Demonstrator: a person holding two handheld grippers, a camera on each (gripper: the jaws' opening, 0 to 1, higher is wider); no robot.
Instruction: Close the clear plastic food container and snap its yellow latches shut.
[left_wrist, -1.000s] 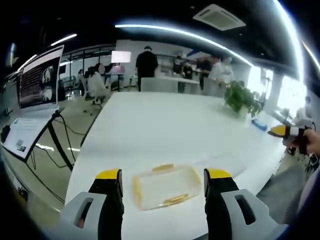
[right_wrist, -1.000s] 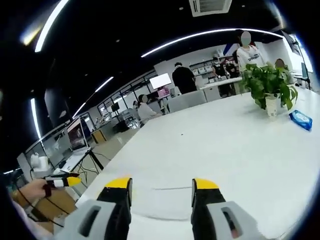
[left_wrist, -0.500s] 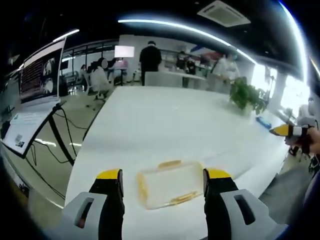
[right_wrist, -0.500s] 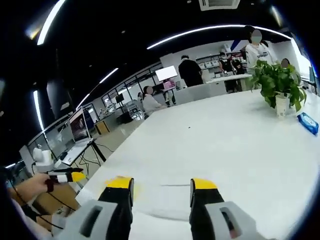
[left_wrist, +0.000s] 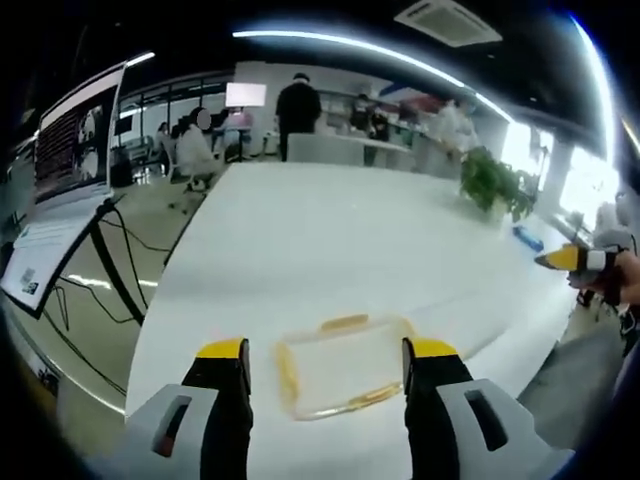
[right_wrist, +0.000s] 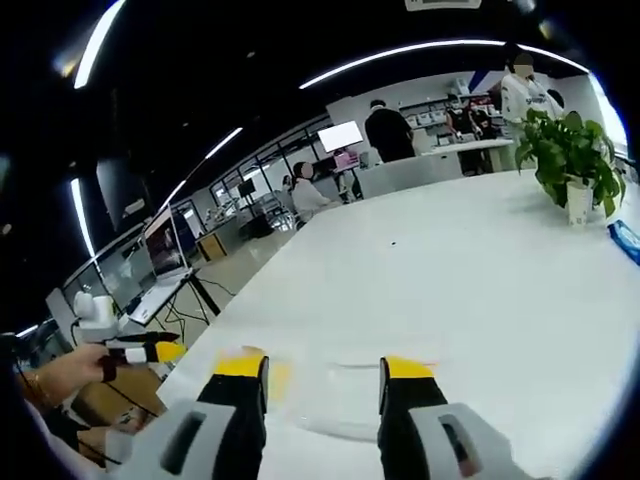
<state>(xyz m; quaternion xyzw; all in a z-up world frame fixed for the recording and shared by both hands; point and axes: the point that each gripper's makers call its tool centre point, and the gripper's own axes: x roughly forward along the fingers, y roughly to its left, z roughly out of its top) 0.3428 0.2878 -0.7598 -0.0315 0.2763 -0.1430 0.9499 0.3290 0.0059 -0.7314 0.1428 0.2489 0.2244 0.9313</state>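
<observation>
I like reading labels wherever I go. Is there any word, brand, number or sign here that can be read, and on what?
None can be read.
Laptop screen: rows of content, too blurred to read.
Wall screen: bright, no legible text.
Blue packet: markings too small to read.
Clear food container: no label visible.

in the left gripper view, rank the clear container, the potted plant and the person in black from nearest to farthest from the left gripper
1. Clear container: on the white table, just ahead between the left gripper's open jaws.
2. Potted plant: far across the table, toward its right edge.
3. Person in black: standing beyond the table's far end, left of centre.
</observation>
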